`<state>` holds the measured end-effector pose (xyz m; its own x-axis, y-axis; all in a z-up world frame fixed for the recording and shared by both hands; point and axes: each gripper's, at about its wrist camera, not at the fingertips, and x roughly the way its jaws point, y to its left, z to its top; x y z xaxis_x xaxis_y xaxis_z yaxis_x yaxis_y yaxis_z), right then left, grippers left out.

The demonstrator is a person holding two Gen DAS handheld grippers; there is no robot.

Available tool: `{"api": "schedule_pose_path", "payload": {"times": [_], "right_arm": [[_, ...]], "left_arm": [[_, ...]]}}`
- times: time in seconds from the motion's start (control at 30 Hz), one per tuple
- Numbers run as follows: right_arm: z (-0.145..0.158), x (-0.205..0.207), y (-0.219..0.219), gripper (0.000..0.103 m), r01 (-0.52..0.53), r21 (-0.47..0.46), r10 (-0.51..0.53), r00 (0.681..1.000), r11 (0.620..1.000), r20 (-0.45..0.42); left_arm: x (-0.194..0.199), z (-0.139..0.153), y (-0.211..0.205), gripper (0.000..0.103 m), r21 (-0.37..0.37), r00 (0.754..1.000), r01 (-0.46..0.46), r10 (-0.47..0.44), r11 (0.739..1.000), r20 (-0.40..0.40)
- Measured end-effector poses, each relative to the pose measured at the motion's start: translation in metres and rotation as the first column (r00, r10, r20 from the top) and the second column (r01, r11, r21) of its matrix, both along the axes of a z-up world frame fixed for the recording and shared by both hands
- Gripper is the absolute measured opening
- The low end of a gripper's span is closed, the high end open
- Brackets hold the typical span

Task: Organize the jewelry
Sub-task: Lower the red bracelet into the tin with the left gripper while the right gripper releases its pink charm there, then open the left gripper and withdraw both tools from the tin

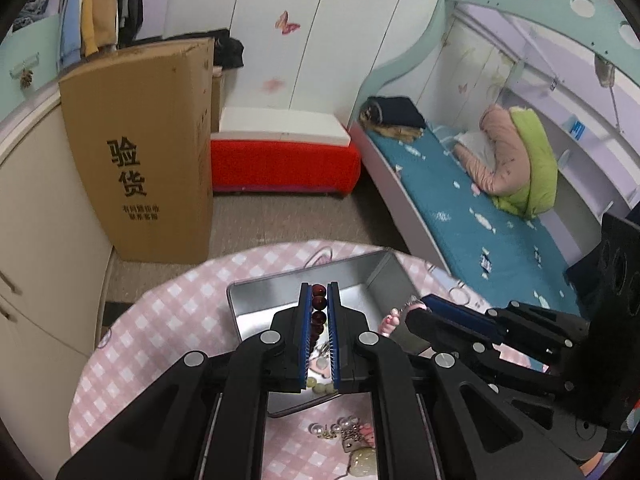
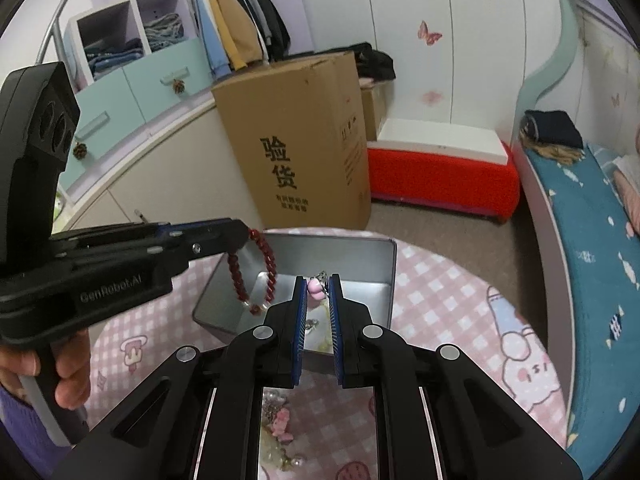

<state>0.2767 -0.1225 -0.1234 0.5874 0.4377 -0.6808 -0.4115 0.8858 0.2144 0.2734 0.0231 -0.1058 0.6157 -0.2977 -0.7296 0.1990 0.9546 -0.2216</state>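
My left gripper [image 1: 320,290] is shut on a dark red bead bracelet [image 1: 319,303] and holds it above the open silver tin box [image 1: 372,276]. In the right wrist view the left gripper [image 2: 240,234] shows at the left with the bracelet [image 2: 267,265] hanging as a loop over the box [image 2: 368,264]. My right gripper [image 2: 319,282] is shut on a small pink charm piece [image 2: 314,289] above the box; in the left wrist view the right gripper [image 1: 416,306] shows at the right with the pink charm [image 1: 390,322] dangling.
The box stands on a round table with a pink checked cloth [image 1: 160,320]. More jewelry, with pearls and pink charms [image 1: 348,436], lies on the cloth near me. A tall cardboard box [image 1: 148,148], a red bench [image 1: 280,160] and a bed [image 1: 480,220] stand beyond.
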Motion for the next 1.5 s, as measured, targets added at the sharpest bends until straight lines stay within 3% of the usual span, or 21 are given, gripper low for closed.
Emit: {"api": "schedule_pose_path", "payload": {"times": [0.57,0.63,0.7,0.9,0.97,1.03,1.07,1.27,1.5], "right_arm": [[-0.03,0.01,0.007,0.012,0.003,-0.006,-0.003,0.998,1.0,-0.065],[-0.032,0.01,0.008,0.012,0.002,-0.007,-0.002,0.998,1.0,-0.069],[-0.033,0.01,0.008,0.013,0.005,-0.002,-0.005,0.997,1.0,-0.073],[-0.025,0.003,0.002,0.014,0.031,0.021,-0.03,0.997,0.999,-0.066],[-0.017,-0.005,-0.001,0.018,0.047,0.025,-0.046,0.998,0.999,-0.048],[-0.009,-0.013,-0.005,0.045,0.064,0.025,-0.063,0.998,0.998,-0.025],[-0.002,-0.02,-0.007,0.048,0.073,0.021,-0.073,0.997,0.997,-0.002],[0.026,-0.058,-0.012,0.053,0.095,-0.018,-0.093,0.992,0.995,0.09],[0.024,-0.098,-0.02,0.058,0.126,-0.044,-0.12,0.985,0.991,0.124]], "left_arm": [[0.0,-0.015,0.0,0.007,0.022,1.0,0.009,-0.009,1.0,-0.029],[-0.003,-0.014,0.001,0.015,0.021,1.0,0.006,-0.005,1.0,-0.028],[-0.008,-0.013,0.003,0.031,0.025,1.0,-0.002,0.002,1.0,-0.014],[-0.024,-0.003,0.014,0.032,0.019,1.0,-0.016,0.016,1.0,0.006],[-0.032,0.003,0.02,0.04,0.01,1.0,-0.022,0.022,1.0,0.019],[-0.044,0.012,0.026,0.045,0.005,0.998,-0.039,0.039,0.999,0.051],[-0.052,0.017,0.029,0.045,0.008,0.997,-0.046,0.045,0.999,0.07],[-0.097,0.039,0.051,0.064,0.004,0.978,-0.116,0.113,0.993,0.173],[-0.132,0.032,0.068,0.067,0.041,0.961,-0.2,0.188,0.979,0.201]]}}
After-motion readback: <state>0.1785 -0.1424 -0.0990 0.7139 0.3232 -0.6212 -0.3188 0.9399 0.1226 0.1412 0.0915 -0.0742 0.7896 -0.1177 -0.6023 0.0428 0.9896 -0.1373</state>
